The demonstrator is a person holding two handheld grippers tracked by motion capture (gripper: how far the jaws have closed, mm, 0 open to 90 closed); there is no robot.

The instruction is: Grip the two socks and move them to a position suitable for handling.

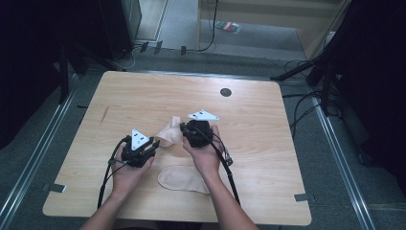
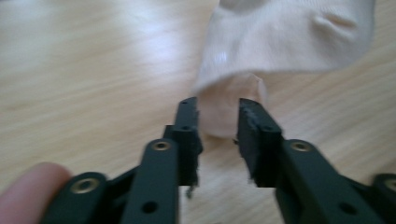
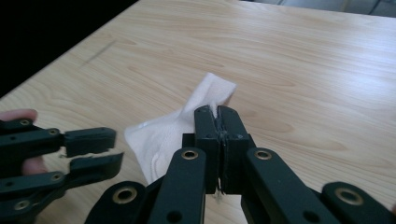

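1. So, two socks here, both a pale peach colour. One sock (image 1: 168, 134) is bunched up between the two grippers, the other, the flat sock (image 1: 183, 179), lies on the counter (image 1: 249, 124) nearer the person, just beside the right wrist.
2. Two grippers, one in each hand. Right gripper (image 3: 217, 116) has its jaws pressed together on a fold of the bunched sock, pinching the fabric near one end. You can see the cloth coming out from behind the jaw tips in the right gripper view.
3. Left gripper (image 2: 218, 119) has its jaws a narrow way apart, with a rounded bit of the same sock sitting in the gap. The pads look right at the fabric, but can't really tell if they're squeezing it.
4. In the high view the left gripper (image 1: 139, 149) is to the left of the bunched sock and the right gripper (image 1: 195, 132) is on its right, near each other around mid-counter.
5. One dark round spot (image 1: 225, 92) on the counter toward the far edge, well apart from the socks.
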